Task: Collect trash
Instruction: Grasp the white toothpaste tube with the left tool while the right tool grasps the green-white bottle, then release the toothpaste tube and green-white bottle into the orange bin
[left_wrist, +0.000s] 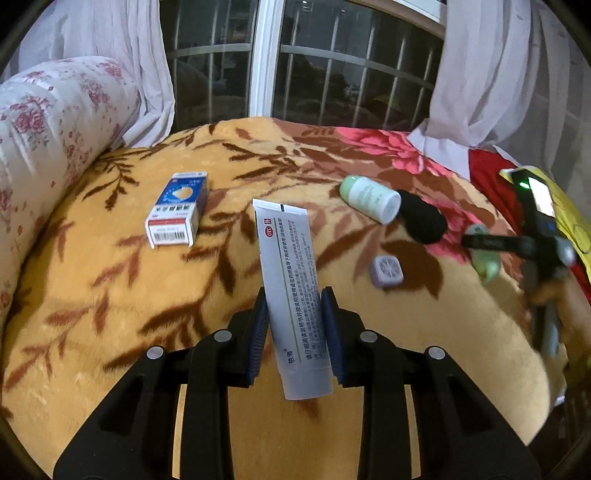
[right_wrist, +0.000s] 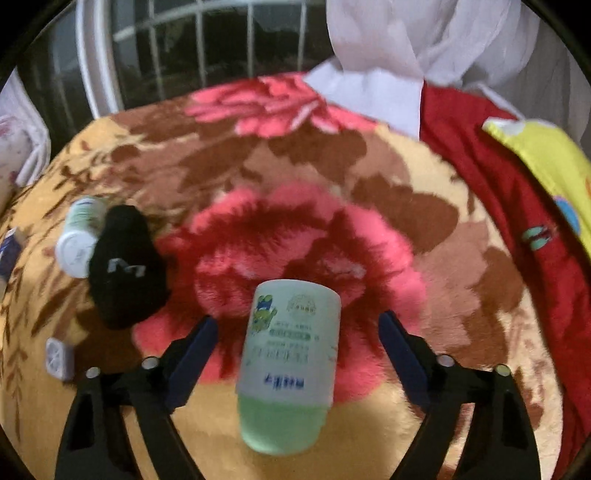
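My left gripper (left_wrist: 295, 325) is clamped on a grey-white squeezable ointment tube with printed text (left_wrist: 291, 291); both blue pads (left_wrist: 260, 332) press its sides, and the tube stands nearly upright, crimped end up, lifted clear of the bedding.

My right gripper (right_wrist: 299, 332) has its jaws apart. A pale green and white plastic bottle with a cartoon frog label (right_wrist: 291, 354) lies between them, green end nearest the camera, with a visible gap on each side; neither pad touches it. The bottle rests on the orange plush blanket patterned with brown leaves and pink flowers (left_wrist: 110, 295).

Other items on that blanket, left wrist view:
- A white, blue and red cardboard medicine box (left_wrist: 177, 210) lies flat, well left of the tube.
- A second green-capped white plastic bottle (left_wrist: 369, 197) lies on its side, touching a black fabric item (left_wrist: 421, 221) on its right.
- A small lilac square piece with a round grille (left_wrist: 386, 271) lies alone, near the black item.

The right gripper appears blurred at the right edge of that view. White curtains (left_wrist: 491, 74) hang before a barred window (left_wrist: 332, 62). A floral-print bolster (left_wrist: 48, 122) lies at the left, and red cloth (right_wrist: 491, 155) and a yellow printed cloth (right_wrist: 546, 158) at the right.
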